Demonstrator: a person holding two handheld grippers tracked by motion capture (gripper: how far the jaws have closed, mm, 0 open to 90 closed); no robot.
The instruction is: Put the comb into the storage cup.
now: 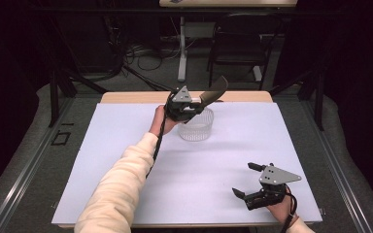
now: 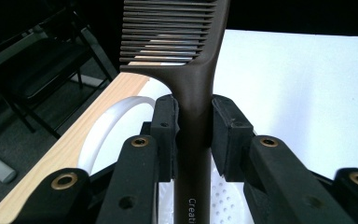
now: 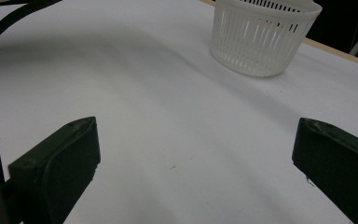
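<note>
Lettering in pale print is running along the handle of the comb [image 2: 193,116], reading "Creati" before the bottom edge of the left gripper view is cutting it off. That dark brown comb is sitting pinched by its handle between the two pads of the left gripper [image 2: 193,135], which are pressing on it from both sides, with the teeth pointing up and away from the camera. From the high view, the left gripper [image 1: 194,104] is hovering over the far rim of the white basket [image 1: 195,127], and the comb [image 1: 214,90] is jutting up and to the right, tilted, above the basket and clear of it. The left forearm in a cream sleeve [image 1: 119,187] is stretching diagonally from the near edge toward the basket, the hand wrapping the gripper body from the left.

The right gripper [image 1: 246,180] is resting low over the white table cover [image 1: 126,141] near the front right corner, well apart from the basket, its jaws spread wide with nothing between them. Its own view is showing the basket [image 3: 263,37] farther off, with its top rim cropped by the frame. The tips of the comb's teeth are running out of the left gripper view, and the basket's floor there is mostly blocked by the jaws.
</note>
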